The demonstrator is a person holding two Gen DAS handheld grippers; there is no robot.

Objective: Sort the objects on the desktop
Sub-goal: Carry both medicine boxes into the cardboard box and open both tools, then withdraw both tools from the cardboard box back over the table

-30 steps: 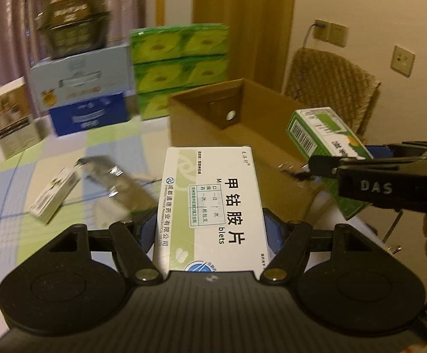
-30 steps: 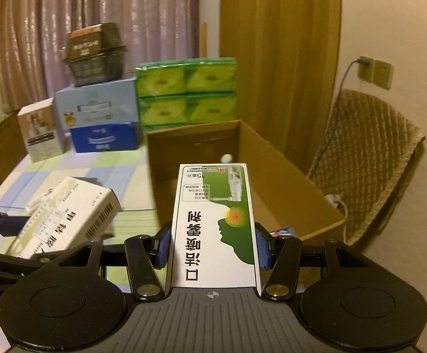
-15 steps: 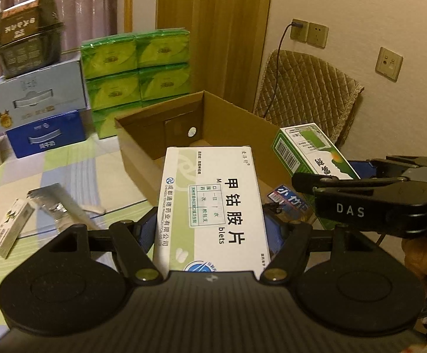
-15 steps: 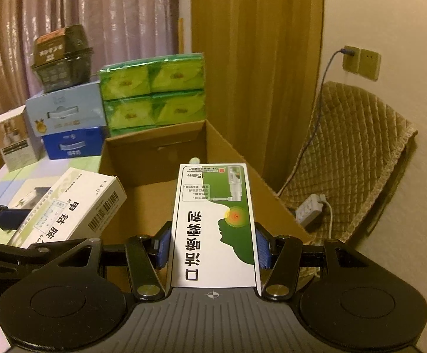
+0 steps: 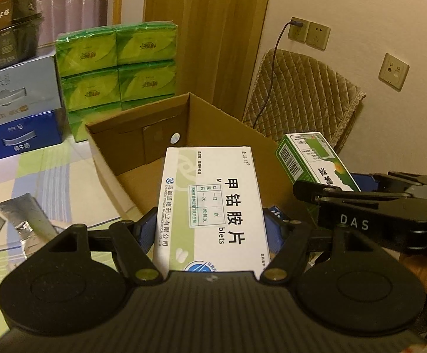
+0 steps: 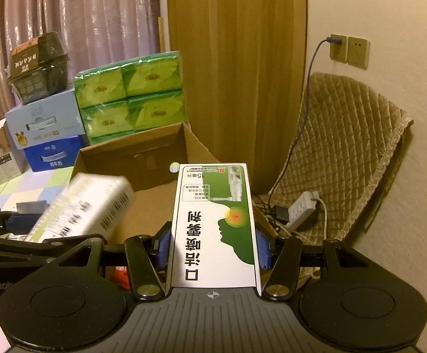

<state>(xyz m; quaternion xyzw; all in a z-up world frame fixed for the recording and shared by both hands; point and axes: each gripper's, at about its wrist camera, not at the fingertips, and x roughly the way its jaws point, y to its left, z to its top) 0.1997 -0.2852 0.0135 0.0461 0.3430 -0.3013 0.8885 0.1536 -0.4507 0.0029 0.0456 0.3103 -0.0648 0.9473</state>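
Through my left wrist camera, my left claw (image 5: 212, 229) clamped a white tablet box (image 5: 213, 211) above the open cardboard box (image 5: 142, 135) on the checked surface (image 5: 37, 176). Through my right wrist camera, my right claw (image 6: 213, 248) gripped a green-and-white throat spray box (image 6: 214, 226) over that same carton.

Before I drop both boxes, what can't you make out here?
- Cardboard box floor: both views, mostly covered by the held white medicine box and green spray box.
- White medicine box print: right wrist view, motion-blurred.
- Blue packet in the box: left wrist view, mostly hidden behind the left tool.
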